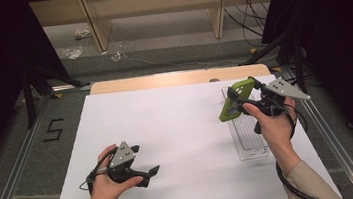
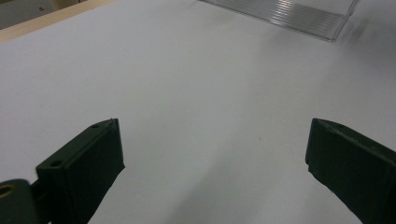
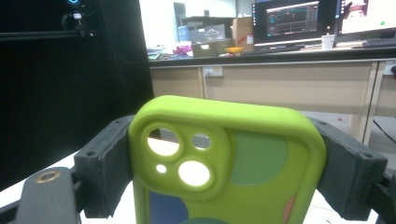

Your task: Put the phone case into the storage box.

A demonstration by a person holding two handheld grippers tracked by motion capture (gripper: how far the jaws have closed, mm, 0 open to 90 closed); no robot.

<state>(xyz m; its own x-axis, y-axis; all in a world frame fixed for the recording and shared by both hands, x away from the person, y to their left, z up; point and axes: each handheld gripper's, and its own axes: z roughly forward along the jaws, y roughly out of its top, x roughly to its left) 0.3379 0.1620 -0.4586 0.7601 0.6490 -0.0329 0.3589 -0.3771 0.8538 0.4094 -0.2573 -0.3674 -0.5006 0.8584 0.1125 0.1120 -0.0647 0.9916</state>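
A lime-green phone case point(image 1: 231, 102) hangs in the air over the right side of the white sheet, gripped across its width by my right gripper point(image 1: 245, 102). In the right gripper view the case point(image 3: 233, 168) stands upright between both black jaws, camera cut-outs at its upper left and coloured patches on its back. A clear plastic tray point(image 1: 245, 137) lies flat on the sheet just below that hand. My left gripper point(image 1: 150, 175) rests low over the sheet near the front left, its fingers point(image 2: 88, 163) spread wide apart with nothing between them.
The white sheet point(image 1: 168, 130) covers most of the table, with a wooden strip point(image 1: 177, 78) along its far edge. The tray's ribbed corner point(image 2: 299, 16) lies ahead of the left gripper. Metal rails run along both sides, and cables lie on the floor beyond.
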